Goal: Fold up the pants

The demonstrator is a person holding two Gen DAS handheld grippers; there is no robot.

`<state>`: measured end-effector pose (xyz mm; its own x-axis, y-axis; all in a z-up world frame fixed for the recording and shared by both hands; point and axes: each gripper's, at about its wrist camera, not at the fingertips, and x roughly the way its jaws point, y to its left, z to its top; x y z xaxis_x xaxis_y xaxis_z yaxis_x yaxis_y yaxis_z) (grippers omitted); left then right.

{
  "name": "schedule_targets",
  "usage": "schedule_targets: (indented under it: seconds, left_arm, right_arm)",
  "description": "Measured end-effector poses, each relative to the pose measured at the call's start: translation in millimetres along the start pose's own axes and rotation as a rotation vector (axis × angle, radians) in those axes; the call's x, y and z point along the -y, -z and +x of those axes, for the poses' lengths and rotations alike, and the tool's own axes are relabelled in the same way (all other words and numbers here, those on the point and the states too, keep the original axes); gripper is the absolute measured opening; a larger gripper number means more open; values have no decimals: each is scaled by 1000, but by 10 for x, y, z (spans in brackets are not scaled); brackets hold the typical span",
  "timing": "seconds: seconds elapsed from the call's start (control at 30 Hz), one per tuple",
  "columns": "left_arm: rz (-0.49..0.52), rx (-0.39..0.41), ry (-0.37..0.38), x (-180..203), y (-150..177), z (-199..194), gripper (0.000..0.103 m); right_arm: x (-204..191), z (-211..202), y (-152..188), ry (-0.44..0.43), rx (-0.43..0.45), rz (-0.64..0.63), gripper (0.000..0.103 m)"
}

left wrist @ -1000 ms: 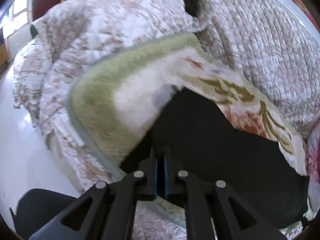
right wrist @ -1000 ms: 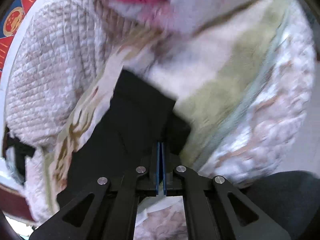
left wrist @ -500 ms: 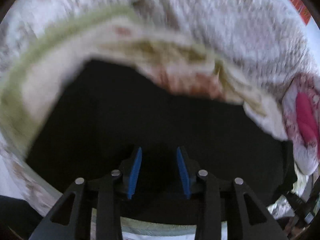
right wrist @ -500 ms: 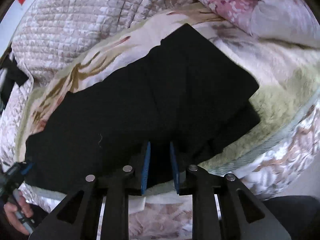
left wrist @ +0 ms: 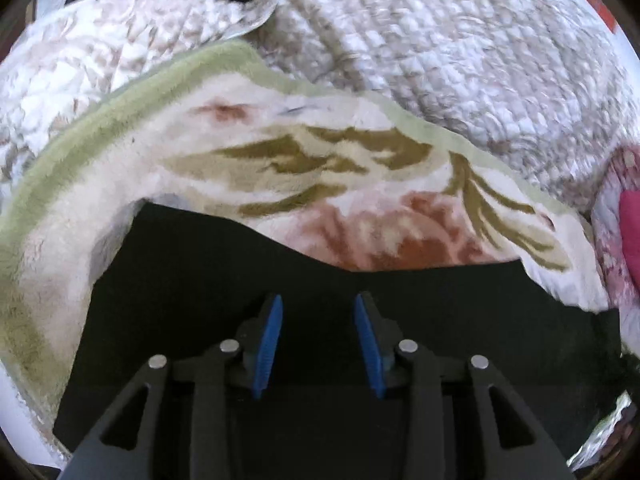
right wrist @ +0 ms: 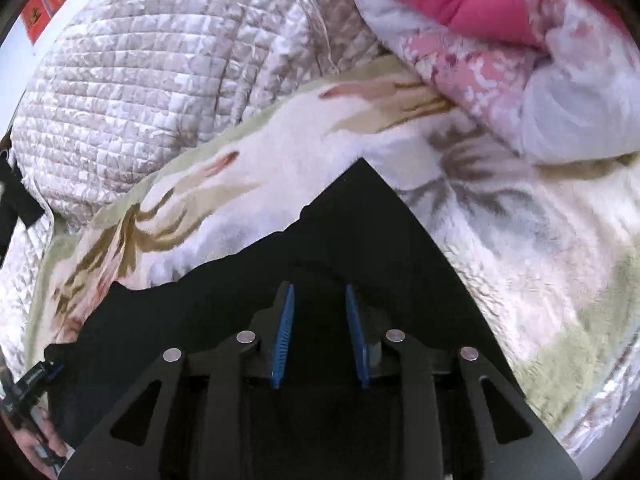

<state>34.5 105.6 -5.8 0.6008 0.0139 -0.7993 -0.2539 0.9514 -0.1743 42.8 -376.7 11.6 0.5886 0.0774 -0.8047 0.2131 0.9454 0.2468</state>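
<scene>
- Left wrist view: the left gripper (left wrist: pixel 318 300) points down at the black pants (left wrist: pixel 440 320), which lie flat on a fleece blanket (left wrist: pixel 320 168) printed with olive leaves and reddish flowers and edged in green.
- Its jaws stand partly apart, blue pads (left wrist: pixel 269 340) facing each other across a clear gap; nothing is pinched between them, only the dark cloth lying beneath.
- The far edge of the pants runs as a wavy line across the middle of the view, with the blanket showing beyond it and on the left.
- Behind the blanket lies a quilted beige bedspread (left wrist: pixel 460 40); a pink quilt (left wrist: pixel 630 232) shows at the right edge.
- Right wrist view: the right gripper (right wrist: pixel 320 292) also hangs over the pants (right wrist: pixel 360 220), where a folded corner comes to a point just ahead of the tips.
- Its jaws are opening, the gap narrower than on the left; the pads (right wrist: pixel 283 336) grip nothing, with black fabric below.
- The fleece blanket (right wrist: pixel 520 260) spreads to the right and beyond; the quilted bedspread (right wrist: pixel 140 100) fills the upper left, the pink quilt (right wrist: pixel 480 8) the upper right.
- At the lower left edge a hand (right wrist: pixel 38 444) holds the other gripper's handle, beside the pants.
</scene>
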Motion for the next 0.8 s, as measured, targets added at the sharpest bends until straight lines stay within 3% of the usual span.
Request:
schedule_targets:
  seconds: [0.13, 0.23, 0.27, 0.33, 0.47, 0.57, 0.67, 0.8]
  left_arm:
    - [56, 17, 72, 222, 151, -162, 41]
    - [119, 7, 105, 393, 342, -214, 43]
    - [143, -10, 107, 450, 417, -199, 43]
    - [173, -36, 105, 519, 539, -200, 43]
    - [212, 11, 94, 615, 674, -375, 44]
    - [229, 14, 61, 640, 781, -377, 45]
    - [281, 44, 28, 686, 838, -367, 46]
    - [266, 68, 25, 658, 788, -432, 46]
  right_arm:
    - [-251, -170, 210, -31, 8, -120, 27]
    - [-328, -71, 460, 23, -55, -190, 30]
    - [-329, -108, 503, 27, -27, -205, 32]
    - [-379, -184, 506, 48, -25, -225, 33]
    - [-551, -390, 632, -28, 31, -283, 39]
    - [-756, -322, 835, -88, -11, -373, 42]
    - [-930, -260, 946, -38, -3, -480, 45]
    - [-1011, -295, 914, -92, 4, -452, 45]
